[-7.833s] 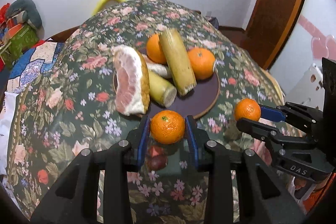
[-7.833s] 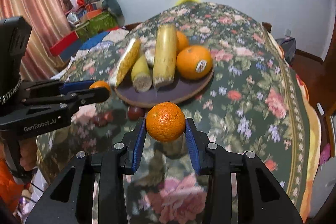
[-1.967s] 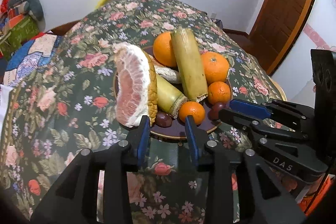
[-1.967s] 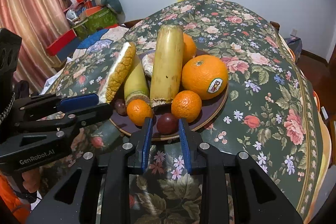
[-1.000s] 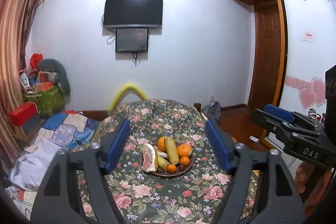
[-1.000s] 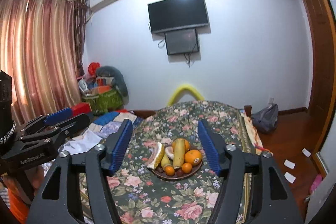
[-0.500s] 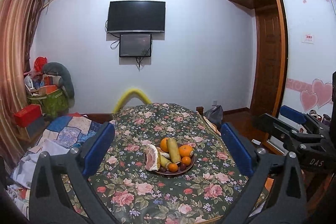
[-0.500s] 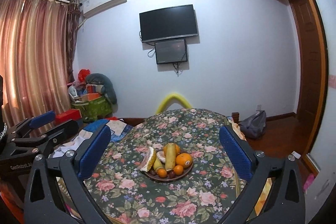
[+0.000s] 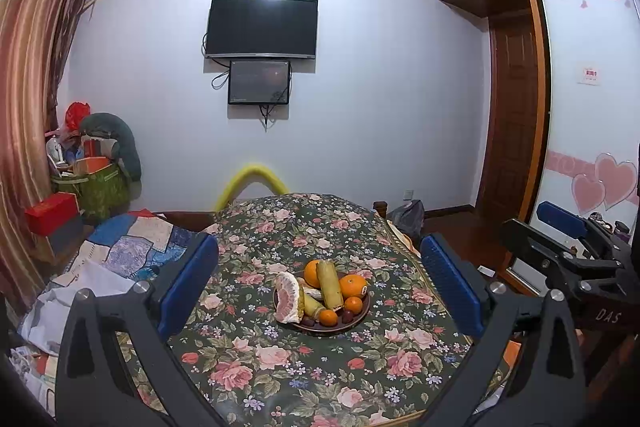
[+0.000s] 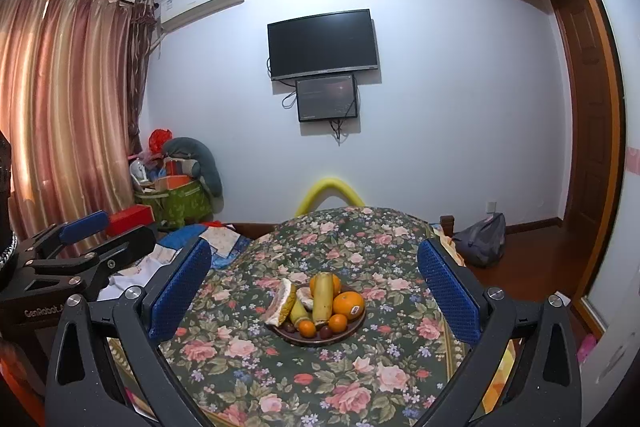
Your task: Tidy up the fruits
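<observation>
A dark round plate (image 9: 352, 323) (image 10: 352, 331) sits on the floral-cloth table (image 9: 280, 355) (image 10: 248, 355). On it lie a cut pomelo (image 9: 287, 297) (image 10: 280, 301), sugarcane pieces (image 9: 329, 284) (image 10: 323, 295), a large orange (image 9: 352, 285) (image 10: 349, 303), two small oranges (image 9: 328, 317) (image 10: 307, 328) and dark round fruits (image 9: 347, 315) (image 10: 325, 333). My left gripper (image 9: 318, 285) is wide open and empty, held far back from the table. My right gripper (image 10: 314, 287) is wide open and empty, likewise far back. Each gripper shows at the edge of the other's view.
A wall TV (image 9: 262, 27) hangs at the back above a smaller screen (image 9: 259, 82). A yellow chair back (image 9: 252, 183) stands behind the table. Piled boxes and bags (image 9: 92, 179) sit at the left by curtains (image 10: 60, 115). A wooden door (image 9: 514, 131) is at the right.
Both grippers have let go of the oranges, which now lie on the plate, pulled far back from the table and opened wide. In the last half second they opened slightly further.
</observation>
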Demonstrator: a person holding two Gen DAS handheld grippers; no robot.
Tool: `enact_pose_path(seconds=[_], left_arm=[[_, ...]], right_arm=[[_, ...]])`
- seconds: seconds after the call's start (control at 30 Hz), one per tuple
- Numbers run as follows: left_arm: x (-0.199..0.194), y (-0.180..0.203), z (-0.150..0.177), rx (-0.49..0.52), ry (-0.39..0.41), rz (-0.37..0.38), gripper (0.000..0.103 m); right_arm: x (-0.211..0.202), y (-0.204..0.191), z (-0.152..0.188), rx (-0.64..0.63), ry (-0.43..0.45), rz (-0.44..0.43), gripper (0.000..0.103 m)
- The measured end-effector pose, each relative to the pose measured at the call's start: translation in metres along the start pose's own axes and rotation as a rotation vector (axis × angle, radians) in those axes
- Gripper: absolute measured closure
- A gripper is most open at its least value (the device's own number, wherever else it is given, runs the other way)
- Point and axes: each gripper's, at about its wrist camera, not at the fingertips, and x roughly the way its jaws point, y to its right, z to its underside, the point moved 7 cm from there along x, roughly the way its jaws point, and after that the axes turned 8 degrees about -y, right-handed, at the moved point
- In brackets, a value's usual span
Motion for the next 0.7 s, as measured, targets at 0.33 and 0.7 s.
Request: enact_pose_path(seconds=[0.33, 0.7], left_arm=[[0.0014, 0.0001, -0.0006, 0.000, -0.002, 0.003, 0.000], [0.0053, -0.0013, 0.0020, -0.003, -0.011, 0.011, 0.000]], right_arm=[[-0.0004, -0.0009, -0.0006, 0.000, 0.001, 0.000, 0.000], [-0.0008, -0.0010, -0.0009, -0.002, 0.001, 0.003, 0.000]])
